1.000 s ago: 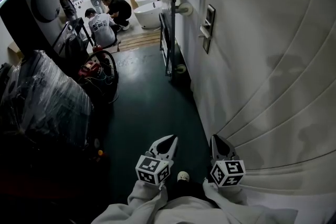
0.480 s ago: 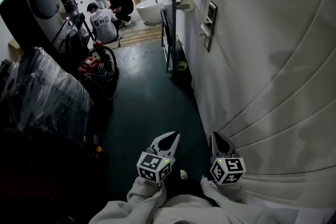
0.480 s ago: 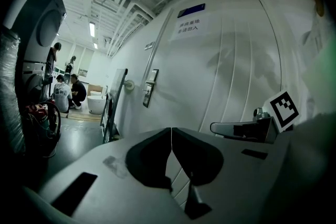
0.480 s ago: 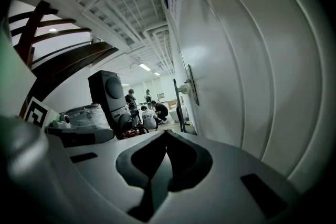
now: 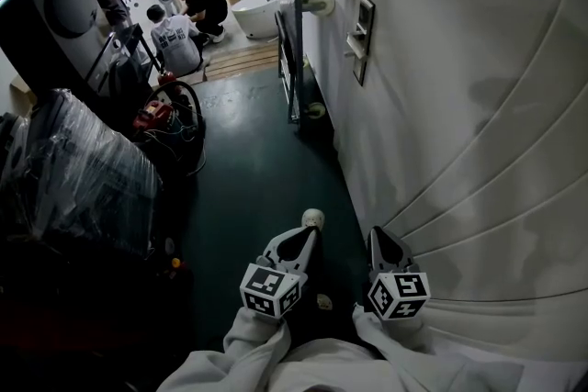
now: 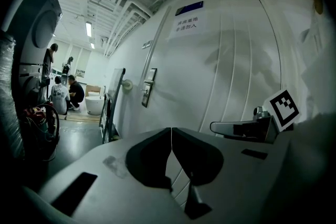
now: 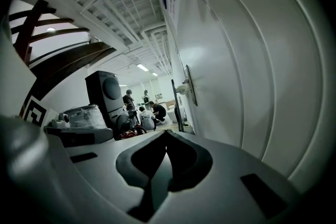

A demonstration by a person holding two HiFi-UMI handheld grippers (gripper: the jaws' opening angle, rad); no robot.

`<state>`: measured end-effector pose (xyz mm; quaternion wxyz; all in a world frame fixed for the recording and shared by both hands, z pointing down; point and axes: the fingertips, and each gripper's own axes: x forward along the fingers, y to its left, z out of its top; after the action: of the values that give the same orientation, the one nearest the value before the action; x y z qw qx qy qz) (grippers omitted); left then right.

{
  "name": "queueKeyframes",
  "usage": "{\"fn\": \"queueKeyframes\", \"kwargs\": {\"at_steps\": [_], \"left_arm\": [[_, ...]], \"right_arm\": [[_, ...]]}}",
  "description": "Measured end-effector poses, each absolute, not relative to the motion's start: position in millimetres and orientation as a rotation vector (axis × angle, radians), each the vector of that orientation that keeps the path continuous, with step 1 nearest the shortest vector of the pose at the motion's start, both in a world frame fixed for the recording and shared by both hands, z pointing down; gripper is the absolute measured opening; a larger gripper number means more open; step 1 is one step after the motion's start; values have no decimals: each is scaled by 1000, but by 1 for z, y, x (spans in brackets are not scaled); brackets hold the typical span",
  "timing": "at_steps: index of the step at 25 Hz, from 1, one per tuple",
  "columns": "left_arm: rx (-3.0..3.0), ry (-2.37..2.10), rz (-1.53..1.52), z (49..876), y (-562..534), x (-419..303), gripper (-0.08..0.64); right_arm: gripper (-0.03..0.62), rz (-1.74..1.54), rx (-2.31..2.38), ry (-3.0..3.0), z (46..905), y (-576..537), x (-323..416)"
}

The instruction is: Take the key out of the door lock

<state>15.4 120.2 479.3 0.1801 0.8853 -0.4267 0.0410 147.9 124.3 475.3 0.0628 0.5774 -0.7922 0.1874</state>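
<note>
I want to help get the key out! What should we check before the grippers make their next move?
1. Grippers empty: ok. The left gripper and the right gripper hold nothing.
2. Jaws open for grabbing: not ok. Both pairs are shut.
3. Door lock within reach: not ok. It sits far ahead along the door, well beyond both grippers.
4. Key in the lock: cannot tell. It is too small to make out from here.
5. People out of the way: ok. They crouch at the far end of the room, past the lock.
</note>
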Motion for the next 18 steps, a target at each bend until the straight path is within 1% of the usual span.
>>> {"fn": "queueKeyframes", "kwargs": {"at_steps": [9, 18], "left_arm": [[2517, -1178, 97, 486, 95, 14, 15], [2560, -1135, 78, 480, 21, 18, 15]], "right_arm": [[51, 539, 1789, -2370, 480, 102, 148], [51, 500, 1850, -2349, 474, 34, 150]]}}
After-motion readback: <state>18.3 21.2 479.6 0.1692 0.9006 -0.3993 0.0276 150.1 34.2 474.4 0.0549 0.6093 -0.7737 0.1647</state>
